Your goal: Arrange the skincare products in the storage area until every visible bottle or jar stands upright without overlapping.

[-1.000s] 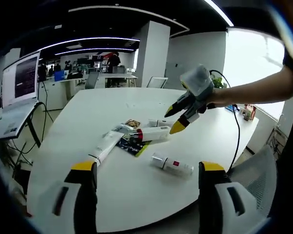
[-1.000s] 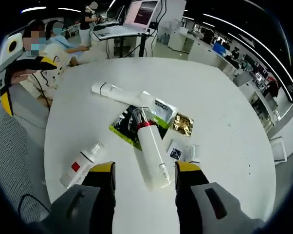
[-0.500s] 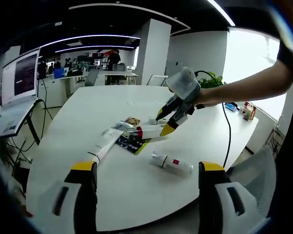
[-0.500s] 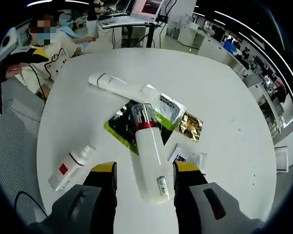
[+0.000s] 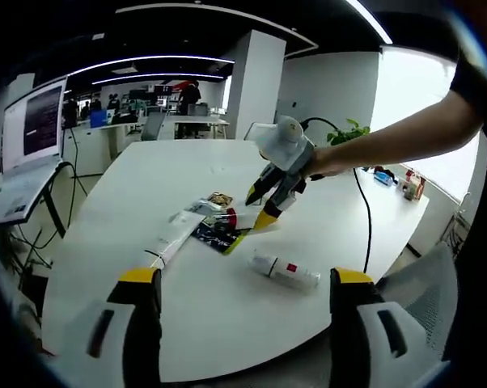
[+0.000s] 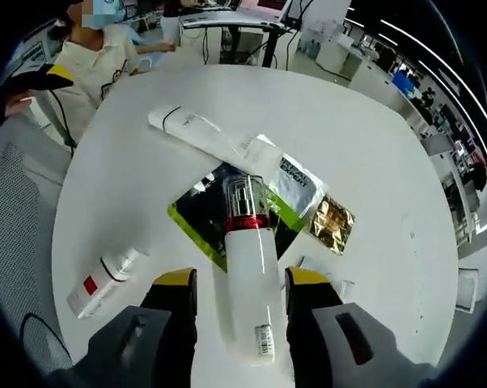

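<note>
A large white bottle [image 6: 250,275] with a red band and clear cap lies on its side on the round white table [image 6: 373,145]. My right gripper [image 6: 242,279] is open, its jaws straddling the bottle's body, and I cannot tell whether they touch it. In the left gripper view the right gripper [image 5: 258,208] hangs over that bottle [image 5: 230,218]. A long white tube [image 6: 199,133] and a small red-labelled bottle [image 6: 102,279] also lie flat. My left gripper [image 5: 245,279] stands open near the table's edge, with the small bottle [image 5: 284,272] lying between its jaws, farther out on the table.
A dark green pack [image 6: 199,218], a white sachet [image 6: 296,179] and a gold sachet [image 6: 332,222] lie under and beside the big bottle. A seated person [image 6: 98,48] and a mesh chair [image 6: 17,210] are at the table's edge. A laptop [image 5: 29,133] stands on a side stand.
My right gripper has moved forward along the big bottle, so the bottle's body now sits deeper between its jaws. The left gripper and the other products have stayed put.
</note>
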Tool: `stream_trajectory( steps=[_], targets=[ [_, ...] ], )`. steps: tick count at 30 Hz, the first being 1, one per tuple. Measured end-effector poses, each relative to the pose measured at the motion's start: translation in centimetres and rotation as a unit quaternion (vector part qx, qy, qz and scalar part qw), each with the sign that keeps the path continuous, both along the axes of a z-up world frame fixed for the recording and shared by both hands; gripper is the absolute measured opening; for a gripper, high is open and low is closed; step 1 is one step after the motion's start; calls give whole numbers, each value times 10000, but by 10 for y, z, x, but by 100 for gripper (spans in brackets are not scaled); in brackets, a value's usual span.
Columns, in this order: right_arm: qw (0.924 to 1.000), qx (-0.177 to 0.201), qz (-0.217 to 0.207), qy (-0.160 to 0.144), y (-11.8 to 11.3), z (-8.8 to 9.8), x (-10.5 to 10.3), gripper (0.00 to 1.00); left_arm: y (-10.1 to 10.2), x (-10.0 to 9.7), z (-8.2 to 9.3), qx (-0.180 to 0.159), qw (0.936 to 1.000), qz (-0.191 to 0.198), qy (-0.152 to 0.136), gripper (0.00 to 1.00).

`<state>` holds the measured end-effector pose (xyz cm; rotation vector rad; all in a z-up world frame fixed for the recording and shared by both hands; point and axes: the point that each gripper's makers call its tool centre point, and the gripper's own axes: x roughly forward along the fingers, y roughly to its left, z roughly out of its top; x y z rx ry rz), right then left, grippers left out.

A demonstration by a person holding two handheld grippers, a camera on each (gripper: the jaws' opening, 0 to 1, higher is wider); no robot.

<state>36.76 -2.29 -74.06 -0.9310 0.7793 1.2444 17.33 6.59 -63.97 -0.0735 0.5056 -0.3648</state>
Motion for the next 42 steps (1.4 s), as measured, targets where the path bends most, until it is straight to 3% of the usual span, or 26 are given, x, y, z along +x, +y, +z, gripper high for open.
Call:
stream_trajectory(
  steps=[12, 22, 30, 42],
  targets=[
    [9995, -208, 199, 109, 7, -18, 3, 38, 3, 1, 0, -51, 10000, 72, 21, 78],
    [9991, -226, 305, 193, 8, -22, 7, 35, 5, 1, -1, -79, 9998, 160, 45, 78],
    [9966, -549, 608, 105, 5, -26, 8, 30, 5, 1, -2, -82, 9998, 183, 74, 78],
    [9941, -841, 568, 394, 5, -32, 10, 31, 6, 1, -2, -72, 9997, 187, 105, 77]
  ],
)
